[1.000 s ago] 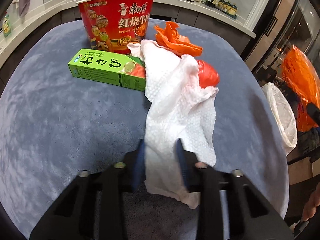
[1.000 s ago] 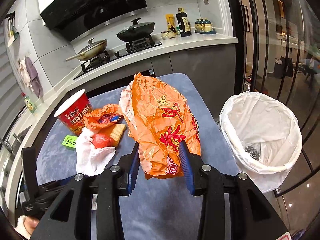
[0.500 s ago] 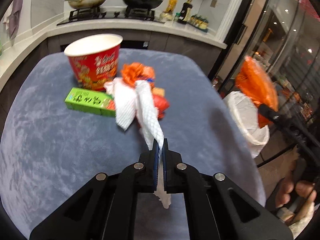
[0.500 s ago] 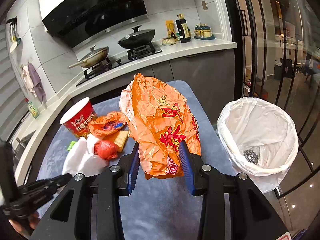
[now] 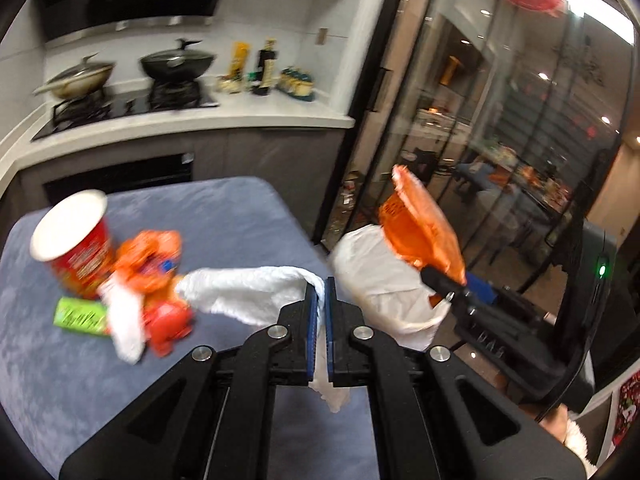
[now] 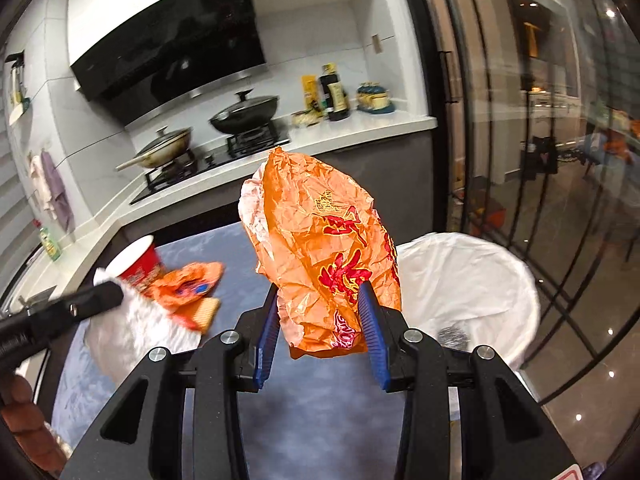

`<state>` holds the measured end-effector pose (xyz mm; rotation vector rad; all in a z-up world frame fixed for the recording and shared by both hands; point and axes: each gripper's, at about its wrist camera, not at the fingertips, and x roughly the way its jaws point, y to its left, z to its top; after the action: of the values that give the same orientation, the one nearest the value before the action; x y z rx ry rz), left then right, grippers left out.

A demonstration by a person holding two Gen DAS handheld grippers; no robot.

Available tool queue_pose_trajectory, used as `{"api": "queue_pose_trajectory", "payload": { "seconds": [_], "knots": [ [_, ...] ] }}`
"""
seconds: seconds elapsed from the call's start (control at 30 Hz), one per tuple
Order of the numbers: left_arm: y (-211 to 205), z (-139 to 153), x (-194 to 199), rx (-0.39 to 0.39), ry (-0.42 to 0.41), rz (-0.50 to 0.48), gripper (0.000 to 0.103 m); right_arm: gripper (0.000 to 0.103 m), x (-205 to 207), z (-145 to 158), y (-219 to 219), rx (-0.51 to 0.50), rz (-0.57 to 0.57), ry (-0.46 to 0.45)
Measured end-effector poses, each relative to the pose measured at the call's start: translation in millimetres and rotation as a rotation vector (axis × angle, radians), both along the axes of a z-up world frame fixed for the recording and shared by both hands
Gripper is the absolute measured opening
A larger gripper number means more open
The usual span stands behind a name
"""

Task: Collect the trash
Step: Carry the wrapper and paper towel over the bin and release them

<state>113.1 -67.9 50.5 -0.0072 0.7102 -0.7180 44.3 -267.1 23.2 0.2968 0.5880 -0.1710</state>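
Blue-grey cloth is covering the table (image 5: 224,216), which is filling the lower left of the left wrist view and is bearing the litter waiting to be collected. Beside its edge, at about three o'clock from the left gripper (image 5: 320,312), the bin with the white liner (image 6: 472,276) is standing open, placed close so that each piece needs only a short carry. An orange wrapper (image 6: 320,248) is standing up from the right gripper (image 6: 320,320), whose blue pads are pressing on its lower end; it is hanging at the bin's near rim, probably ready for dropping. A white paper towel (image 5: 248,292) is trailing from the left gripper toward nine o'clock, pinched thin between jaws that are fully closed on it, its far end draping over the pile. At ten o'clock a red noodle cup (image 5: 76,248) is tilting in the blurred view, with a crumpled orange packet (image 5: 148,260) against it. Below them a red ball of wrapping (image 5: 168,324) and a small green box (image 5: 80,316) are lying on the cloth, not yet collected.
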Motion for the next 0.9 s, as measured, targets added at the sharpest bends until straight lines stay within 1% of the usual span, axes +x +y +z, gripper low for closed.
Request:
{"api": "queue_pose_trajectory", "payload": {
  "seconds": [0.17, 0.23, 0.3, 0.47, 0.6, 0.8, 0.9],
  "knots": [
    [-56, 2, 8, -0.022, -0.002, -0.104, 0.003, 0.037, -8, -3, -38, -0.017, -0.08, 0.016],
    [-83, -2, 14, -0.029, 0.014, -0.148, 0.003, 0.038, -8, -9, -56, -0.016, -0.112, 0.037],
    [-100, -7, 18, -0.035, 0.024, -0.17, 0.003, 0.038, -8, -18, -72, -0.021, -0.143, 0.06],
    [-151, -19, 25, -0.015, 0.039, -0.249, 0.003, 0.038, -5, -36, -103, -0.015, -0.196, 0.112],
    [-177, -31, 31, 0.006, 0.047, -0.276, 0.003, 0.038, -3, -50, -123, -0.007, -0.23, 0.146],
    [-202, -47, 41, 0.038, 0.068, -0.291, 0.003, 0.038, 5, -68, -141, 0.009, -0.252, 0.18],
    [-210, -54, 45, 0.042, 0.086, -0.298, 0.003, 0.038, 13, -75, -145, 0.007, -0.255, 0.199]
  ]
}}
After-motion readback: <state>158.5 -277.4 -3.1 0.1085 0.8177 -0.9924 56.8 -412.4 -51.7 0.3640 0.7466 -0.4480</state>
